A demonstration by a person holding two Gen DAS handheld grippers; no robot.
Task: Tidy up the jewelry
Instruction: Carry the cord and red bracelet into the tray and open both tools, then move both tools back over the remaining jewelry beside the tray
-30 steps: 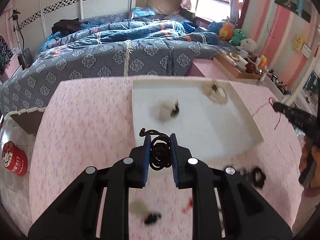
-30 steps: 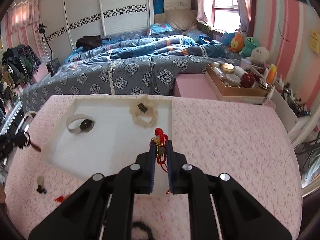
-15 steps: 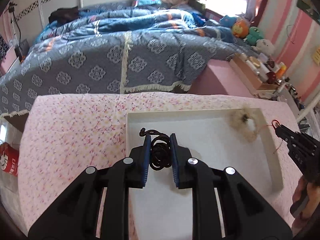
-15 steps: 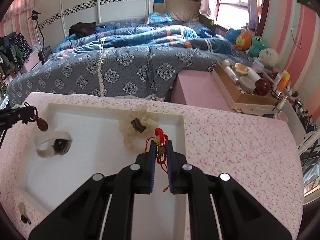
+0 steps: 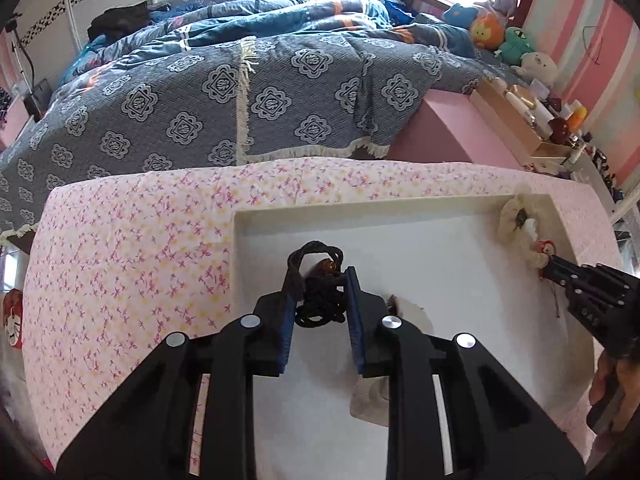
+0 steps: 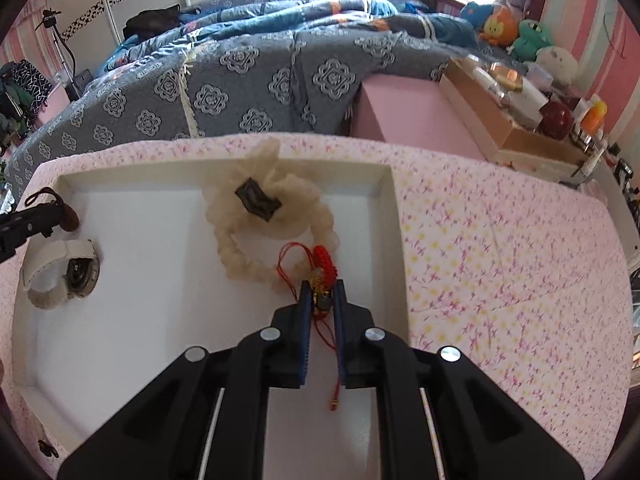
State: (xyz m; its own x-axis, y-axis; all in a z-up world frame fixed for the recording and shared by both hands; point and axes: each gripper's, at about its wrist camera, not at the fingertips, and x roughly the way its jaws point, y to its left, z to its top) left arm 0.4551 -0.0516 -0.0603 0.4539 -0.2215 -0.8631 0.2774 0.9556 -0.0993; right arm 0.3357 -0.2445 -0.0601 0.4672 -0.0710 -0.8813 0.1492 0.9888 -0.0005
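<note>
My left gripper is shut on a black cord necklace with an amber bead, low over the left part of the white tray. My right gripper is shut on a red cord bracelet with a gold charm, over the tray's right side; its red tail hangs down. In the tray lie a cream scrunchie with a dark clip and a white watch. The left gripper shows at the left edge of the right wrist view.
The tray sits on a pink flowered cloth. A small dark item lies on the cloth left of the tray. Beyond the table's far edge are a blue patterned bed, a pink box and a cardboard tray of bottles.
Both grippers have moved forward and down over the tray, still holding their jewelry. The right gripper now sits just beside the cream scrunchie.
</note>
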